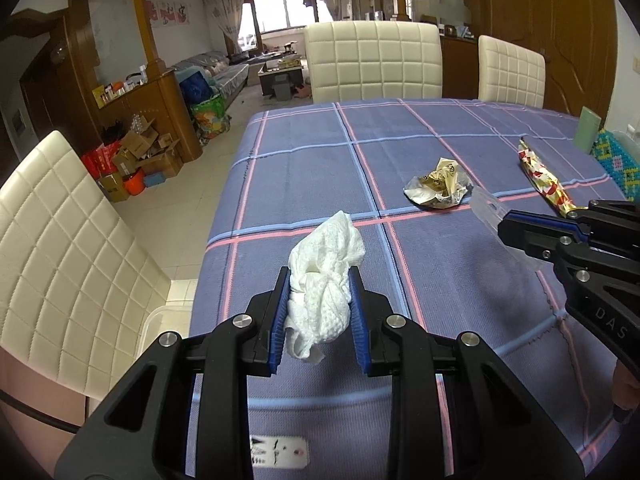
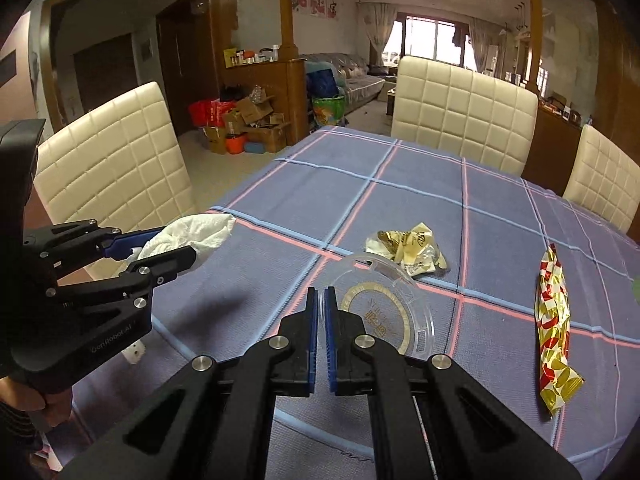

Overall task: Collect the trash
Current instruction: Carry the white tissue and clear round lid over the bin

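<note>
Left tool (image 1: 320, 304) clamps tissue (image 1: 324, 276); right tool (image 2: 320, 332) pinches clear lid (image 2: 384, 308); crumpled wrapper (image 2: 408, 250), foil packet (image 2: 554, 328) on tablecloth (image 2: 400, 200).

Cream quilted chairs (image 1: 374, 60), wood-panelled walls (image 1: 560, 20), a bright far window (image 1: 280, 10).

Left wrist view: table (image 1: 400, 184) fills centre and right of frame. Crumpled tissue (image 1: 324, 280) sits between the pads of the left hand-held gripper (image 1: 320, 300), lower centre, above the table's near left part. Crumpled wrapper (image 1: 436, 184) lies on the table beyond it, right of centre. Long snack packet (image 1: 544, 176) lies further right, near the right edge. Right hand-held gripper (image 1: 506, 230) enters at right, pinching a plastic lid (image 1: 486, 206) by its edge, just before the wrapper. Two chairs (image 1: 376, 60) stand behind the table's far edge; a third chair (image 1: 68, 240) at lower left, beside the table.
</note>
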Tool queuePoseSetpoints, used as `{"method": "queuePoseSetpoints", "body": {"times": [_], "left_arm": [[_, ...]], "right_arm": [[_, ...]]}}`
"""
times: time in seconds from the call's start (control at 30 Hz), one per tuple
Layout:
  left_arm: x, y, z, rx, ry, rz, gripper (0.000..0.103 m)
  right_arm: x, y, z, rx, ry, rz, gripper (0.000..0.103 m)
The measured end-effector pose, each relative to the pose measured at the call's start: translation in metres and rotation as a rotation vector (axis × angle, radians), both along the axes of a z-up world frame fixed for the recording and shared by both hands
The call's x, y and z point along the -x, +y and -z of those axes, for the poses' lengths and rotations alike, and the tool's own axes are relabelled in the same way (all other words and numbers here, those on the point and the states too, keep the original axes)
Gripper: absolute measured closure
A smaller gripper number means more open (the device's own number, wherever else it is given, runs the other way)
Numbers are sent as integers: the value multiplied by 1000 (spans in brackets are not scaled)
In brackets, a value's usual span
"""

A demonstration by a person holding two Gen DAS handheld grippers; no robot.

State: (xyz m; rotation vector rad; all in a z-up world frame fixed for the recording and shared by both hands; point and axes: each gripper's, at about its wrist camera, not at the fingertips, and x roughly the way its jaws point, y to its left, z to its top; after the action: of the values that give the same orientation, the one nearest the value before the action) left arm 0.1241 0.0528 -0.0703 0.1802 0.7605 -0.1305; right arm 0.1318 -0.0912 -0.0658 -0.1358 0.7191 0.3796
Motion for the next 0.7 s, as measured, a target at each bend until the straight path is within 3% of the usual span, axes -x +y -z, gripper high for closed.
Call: {"method": "queuePoseSetpoints", "body": {"times": [0.7], "left_arm": [[46,54,-12,11,-39,-100,74]], "right_arm": [[32,59,-17,55,-62,-138,99]]}}
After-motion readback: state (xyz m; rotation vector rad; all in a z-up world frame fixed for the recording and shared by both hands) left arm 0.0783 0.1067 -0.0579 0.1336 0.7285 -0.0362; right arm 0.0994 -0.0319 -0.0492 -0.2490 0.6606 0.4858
